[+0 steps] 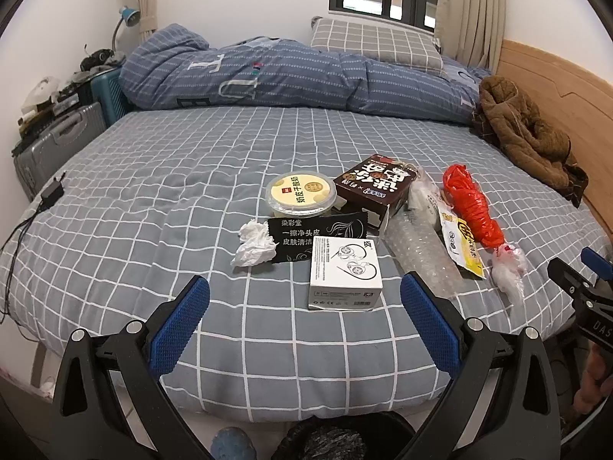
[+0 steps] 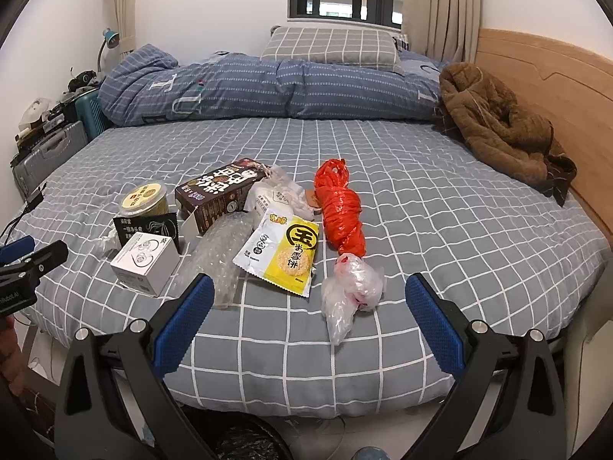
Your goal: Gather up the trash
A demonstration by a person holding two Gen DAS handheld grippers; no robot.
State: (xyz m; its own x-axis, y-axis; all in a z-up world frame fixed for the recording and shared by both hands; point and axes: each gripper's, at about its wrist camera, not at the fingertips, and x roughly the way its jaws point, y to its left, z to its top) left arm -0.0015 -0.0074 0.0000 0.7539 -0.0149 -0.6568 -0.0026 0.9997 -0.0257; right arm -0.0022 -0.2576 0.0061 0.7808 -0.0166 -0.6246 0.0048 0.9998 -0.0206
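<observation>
Black sachet (image 1: 320, 238) reads 染彩堂; yellow wrapper (image 2: 281, 251) reads 雪饼.

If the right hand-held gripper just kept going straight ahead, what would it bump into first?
Probably the crumpled clear plastic bag, which lies on the checked bedsheet right between the open jaws of the right hand-held gripper. Beyond it sits the red plastic bag. Depth is hard to judge in this view.

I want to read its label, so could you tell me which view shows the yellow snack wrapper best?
The right wrist view: the yellow snack wrapper lies flat and face-up, its whole front visible. The left wrist view shows only a foreshortened strip beside the orange bag.
</observation>
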